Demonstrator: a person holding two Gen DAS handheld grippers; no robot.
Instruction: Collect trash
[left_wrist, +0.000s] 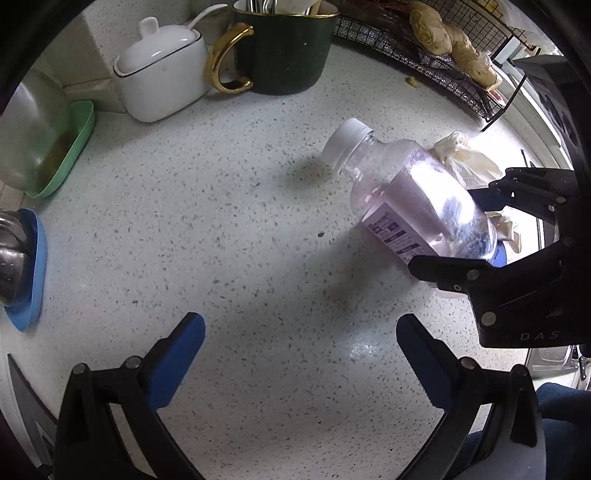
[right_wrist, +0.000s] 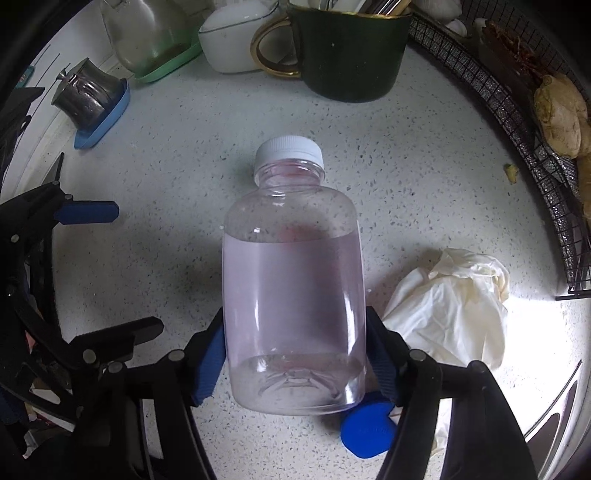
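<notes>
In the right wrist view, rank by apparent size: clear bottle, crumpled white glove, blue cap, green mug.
1. Clear bottle, nearest the camera, so inflated.
2. Green mug and crumpled white glove: look alike, unranked.
3. Blue cap, partly hidden.

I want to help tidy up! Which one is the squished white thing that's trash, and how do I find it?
Start at the black wire basket on the right of the speckled counter. Just in front of it lies a crumpled cream-white glove, beside the clear bottle between the right gripper's fingers. It is the only soft, wrinkled thing there.
</notes>
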